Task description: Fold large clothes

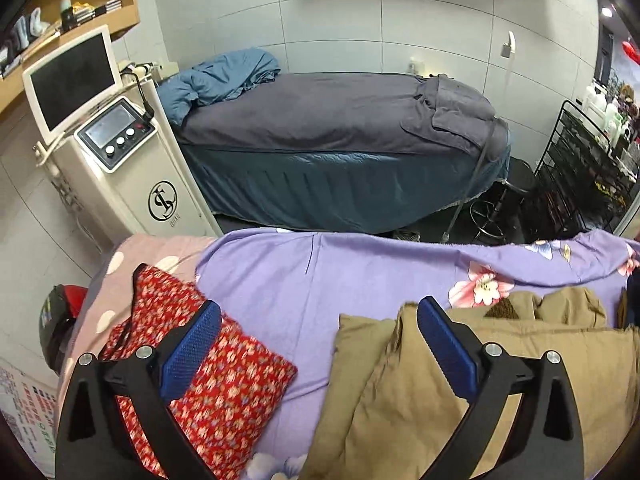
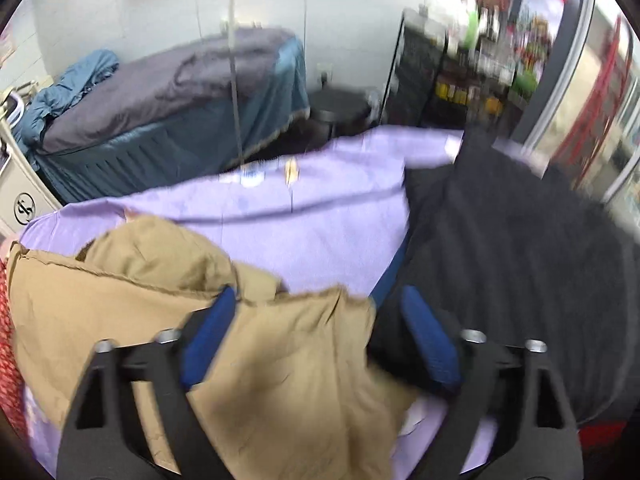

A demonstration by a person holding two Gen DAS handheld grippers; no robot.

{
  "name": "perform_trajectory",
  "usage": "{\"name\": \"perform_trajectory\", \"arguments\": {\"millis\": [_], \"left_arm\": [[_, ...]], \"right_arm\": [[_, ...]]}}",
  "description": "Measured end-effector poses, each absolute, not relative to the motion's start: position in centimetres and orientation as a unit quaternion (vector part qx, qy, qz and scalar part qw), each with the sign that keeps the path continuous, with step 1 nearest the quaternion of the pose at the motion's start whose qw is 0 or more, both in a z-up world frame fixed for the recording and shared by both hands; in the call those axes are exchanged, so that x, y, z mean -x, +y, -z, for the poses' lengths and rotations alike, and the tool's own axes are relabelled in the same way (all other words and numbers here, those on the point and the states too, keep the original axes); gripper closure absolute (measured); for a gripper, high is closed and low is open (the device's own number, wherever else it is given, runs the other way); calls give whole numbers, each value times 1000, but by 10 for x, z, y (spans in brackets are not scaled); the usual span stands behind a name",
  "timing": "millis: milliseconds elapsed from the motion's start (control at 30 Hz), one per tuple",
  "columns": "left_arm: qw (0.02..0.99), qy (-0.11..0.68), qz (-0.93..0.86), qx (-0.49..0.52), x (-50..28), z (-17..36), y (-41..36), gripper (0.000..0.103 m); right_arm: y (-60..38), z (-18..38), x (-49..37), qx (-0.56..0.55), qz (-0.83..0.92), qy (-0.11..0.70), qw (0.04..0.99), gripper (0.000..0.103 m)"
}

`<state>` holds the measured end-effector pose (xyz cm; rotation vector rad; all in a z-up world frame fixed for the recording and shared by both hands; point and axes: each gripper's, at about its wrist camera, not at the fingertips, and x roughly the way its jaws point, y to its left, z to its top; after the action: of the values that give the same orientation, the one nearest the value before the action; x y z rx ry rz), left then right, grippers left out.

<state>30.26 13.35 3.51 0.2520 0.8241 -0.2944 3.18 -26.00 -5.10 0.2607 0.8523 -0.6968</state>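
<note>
A tan padded jacket [image 1: 500, 380] lies folded on a lilac floral sheet [image 1: 320, 276]. It also shows in the right wrist view [image 2: 140, 300]. A red floral garment [image 1: 224, 376] lies folded to its left. My left gripper [image 1: 318, 312] is open and empty above the gap between the two. My right gripper [image 2: 316, 300] is open over the jacket's right edge, with tan cloth between its jaws. A dark garment [image 2: 520, 260] lies to the right of the jacket.
A second bed [image 1: 340, 128] with grey and blue covers stands behind. A white machine with a screen [image 1: 120, 152] stands at the left. A black rack with bottles [image 1: 592, 160] and a stool [image 1: 492, 216] stand at the right.
</note>
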Motion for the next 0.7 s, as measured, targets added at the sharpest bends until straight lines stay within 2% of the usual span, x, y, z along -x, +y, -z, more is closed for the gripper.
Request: {"name": "perform_trajectory", "arguments": {"millis": [100, 233, 700], "left_arm": [[892, 407, 159, -117, -280, -33, 135, 7], [876, 424, 196, -117, -239, -20, 128, 7], [793, 502, 261, -224, -88, 59, 71, 7]], "right_arm": [[-241, 25, -27, -89, 318, 385, 862, 15], [-219, 17, -19, -84, 284, 393, 871, 11], [-128, 98, 46, -184, 227, 509, 809, 11]]}}
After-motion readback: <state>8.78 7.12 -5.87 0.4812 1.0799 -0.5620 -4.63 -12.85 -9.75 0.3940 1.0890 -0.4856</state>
